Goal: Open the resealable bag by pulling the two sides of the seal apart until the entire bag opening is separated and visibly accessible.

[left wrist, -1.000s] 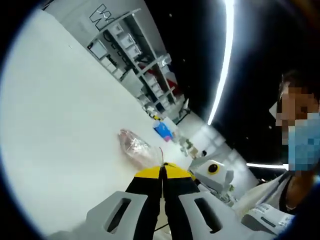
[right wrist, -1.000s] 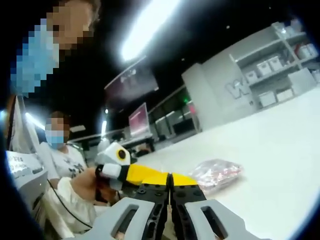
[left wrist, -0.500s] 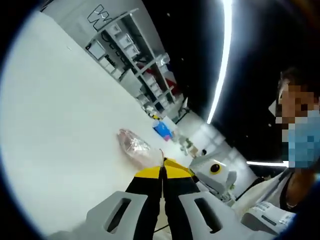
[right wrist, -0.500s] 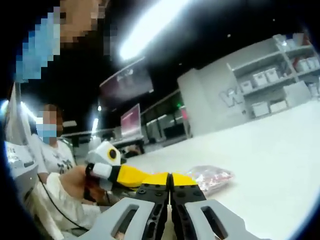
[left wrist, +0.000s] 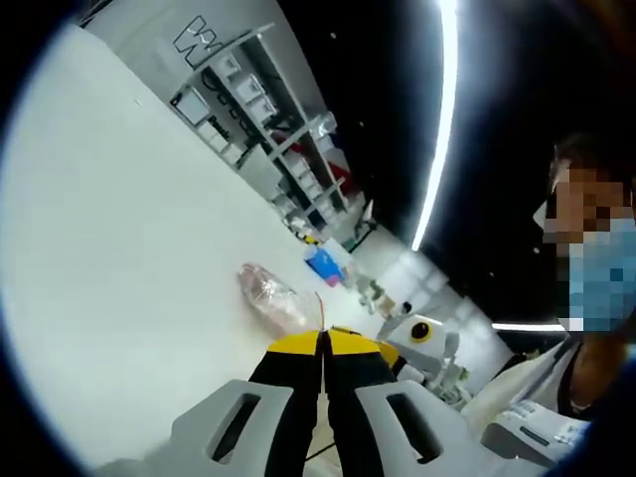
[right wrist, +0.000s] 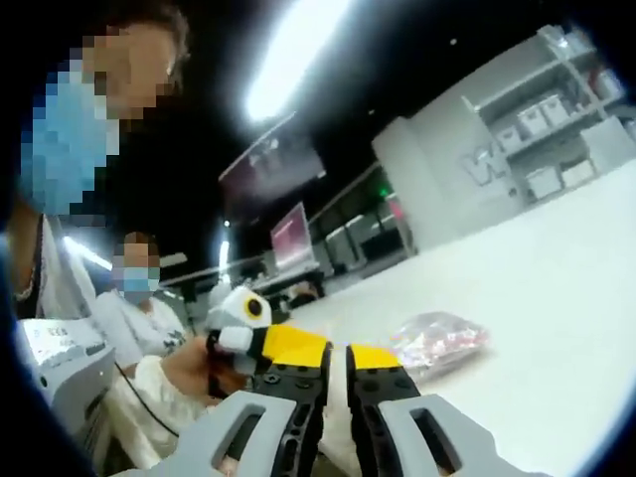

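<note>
Behind, storage shelves (left wrist: pixel 260 99) beyond white table (left wrist: pixel 119 248).

A clear resealable bag (left wrist: pixel 270 295) lies on the white table (left wrist: pixel 119 248).

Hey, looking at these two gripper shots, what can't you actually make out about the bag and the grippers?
- Bag seal, left gripper view: hidden behind the left gripper; open or closed, cannot tell.
- Bag contents, right gripper view: blurred, only pinkish bits.
- Right gripper: small gap between jaws; whether film sits there is too small to tell.
</note>
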Action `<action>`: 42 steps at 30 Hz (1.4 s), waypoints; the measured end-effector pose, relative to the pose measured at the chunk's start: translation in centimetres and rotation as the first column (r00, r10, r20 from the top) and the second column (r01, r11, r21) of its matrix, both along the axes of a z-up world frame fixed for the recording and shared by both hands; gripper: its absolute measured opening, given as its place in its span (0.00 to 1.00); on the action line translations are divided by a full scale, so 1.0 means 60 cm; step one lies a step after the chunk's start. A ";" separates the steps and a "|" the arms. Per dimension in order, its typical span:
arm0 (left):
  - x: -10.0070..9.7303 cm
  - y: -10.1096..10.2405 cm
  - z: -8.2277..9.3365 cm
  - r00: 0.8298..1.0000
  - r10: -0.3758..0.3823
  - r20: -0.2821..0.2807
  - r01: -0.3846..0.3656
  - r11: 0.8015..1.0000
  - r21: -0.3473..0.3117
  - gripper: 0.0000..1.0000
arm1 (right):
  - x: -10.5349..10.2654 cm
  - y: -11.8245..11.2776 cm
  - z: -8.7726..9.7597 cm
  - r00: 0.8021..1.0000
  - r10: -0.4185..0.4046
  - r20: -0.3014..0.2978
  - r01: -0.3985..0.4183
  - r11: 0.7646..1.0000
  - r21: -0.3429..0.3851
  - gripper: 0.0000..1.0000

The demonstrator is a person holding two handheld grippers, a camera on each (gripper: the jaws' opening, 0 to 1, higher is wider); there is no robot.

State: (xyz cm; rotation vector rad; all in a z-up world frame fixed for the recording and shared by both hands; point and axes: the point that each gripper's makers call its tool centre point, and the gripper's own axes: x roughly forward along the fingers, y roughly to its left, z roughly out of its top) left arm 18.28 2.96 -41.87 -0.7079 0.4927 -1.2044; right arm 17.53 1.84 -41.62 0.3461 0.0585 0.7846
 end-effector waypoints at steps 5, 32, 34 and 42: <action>-0.001 0.000 0.001 1.000 -0.001 0.008 0.001 1.000 -0.002 0.00 | 0.000 0.011 -0.003 0.999 0.034 -0.012 -0.035 0.999 -0.021 0.00; -0.008 -0.003 0.002 0.999 -0.035 -0.012 0.035 0.999 0.007 0.06 | -0.001 0.011 0.002 0.998 0.045 -0.047 -0.044 0.999 0.021 0.00; -0.008 -0.003 0.002 0.999 -0.038 -0.022 0.038 0.999 0.008 0.07 | -0.002 0.011 0.003 0.998 0.049 -0.047 -0.048 0.998 0.030 0.00; -0.004 -0.004 -0.001 0.995 -0.050 -0.089 0.052 0.999 0.014 0.07 | -0.009 0.014 0.007 0.998 0.062 -0.016 -0.062 0.998 0.026 0.00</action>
